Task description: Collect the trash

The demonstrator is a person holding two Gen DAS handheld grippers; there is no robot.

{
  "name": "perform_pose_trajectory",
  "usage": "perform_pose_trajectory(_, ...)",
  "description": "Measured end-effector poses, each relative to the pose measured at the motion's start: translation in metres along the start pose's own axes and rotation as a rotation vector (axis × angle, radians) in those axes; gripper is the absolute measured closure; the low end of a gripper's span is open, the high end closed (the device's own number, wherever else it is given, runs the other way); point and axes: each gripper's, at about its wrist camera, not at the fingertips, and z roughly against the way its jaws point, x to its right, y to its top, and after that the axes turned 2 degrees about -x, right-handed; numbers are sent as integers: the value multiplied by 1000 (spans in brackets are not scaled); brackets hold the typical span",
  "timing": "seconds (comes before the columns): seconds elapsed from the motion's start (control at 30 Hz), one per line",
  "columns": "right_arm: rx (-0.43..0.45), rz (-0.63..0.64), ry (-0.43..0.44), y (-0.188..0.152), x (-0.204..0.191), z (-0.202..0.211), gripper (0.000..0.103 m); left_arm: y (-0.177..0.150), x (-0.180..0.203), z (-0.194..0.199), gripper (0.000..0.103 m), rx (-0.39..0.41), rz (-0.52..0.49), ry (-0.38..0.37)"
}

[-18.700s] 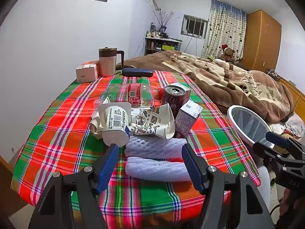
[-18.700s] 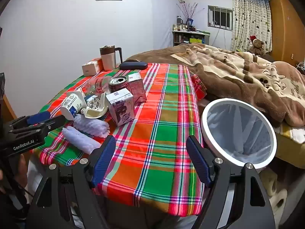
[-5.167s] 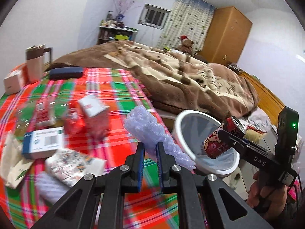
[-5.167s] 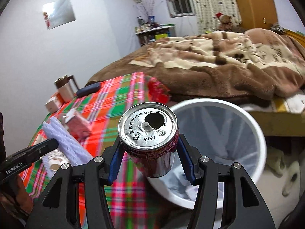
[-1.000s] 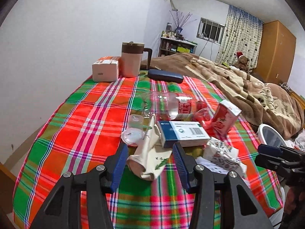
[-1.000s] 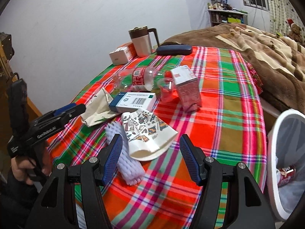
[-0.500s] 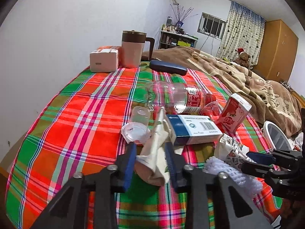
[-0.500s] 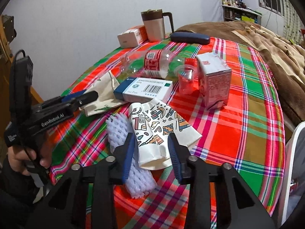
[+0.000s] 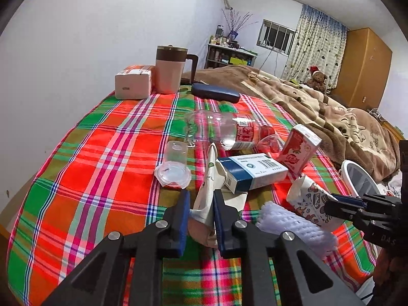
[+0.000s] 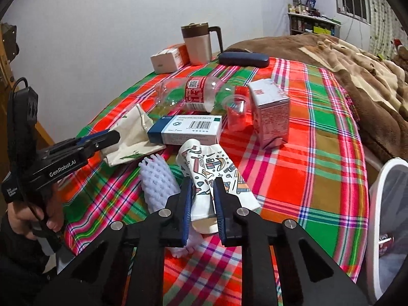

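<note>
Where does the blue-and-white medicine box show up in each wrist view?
Left wrist view: the blue-and-white medicine box lies right of centre, just beyond the left gripper, leaning on the cream paper bag.
Right wrist view: the box sits left of centre, beyond the patterned paper cup.
Shared landmark: the clear plastic bottle lying on its side behind the box.

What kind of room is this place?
Most likely a home bedroom: a bed under a brown blanket, a wooden wardrobe, and a curtained window stand behind the plaid-covered table.
</note>
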Motion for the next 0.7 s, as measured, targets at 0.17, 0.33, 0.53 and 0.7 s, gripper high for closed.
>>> perform_pose_trajectory(0.17, 12, -12, -4, -3, 1, 6, 87, -2, 6, 11, 85, 13, 3, -15)
perform_pose_trajectory(0.33, 34, -26, -9, -5, 4, 14, 87, -3, 12, 22, 86, 29, 0, -26)
perform_pose_trajectory(0.53, 57, -44, -17, -5, 12, 22, 87, 1, 17, 35, 86, 59, -5, -30)
perform_pose_trajectory(0.7, 62, -58, -18, -8, 16, 26, 87, 1, 18, 41, 86, 69, 1, -24)
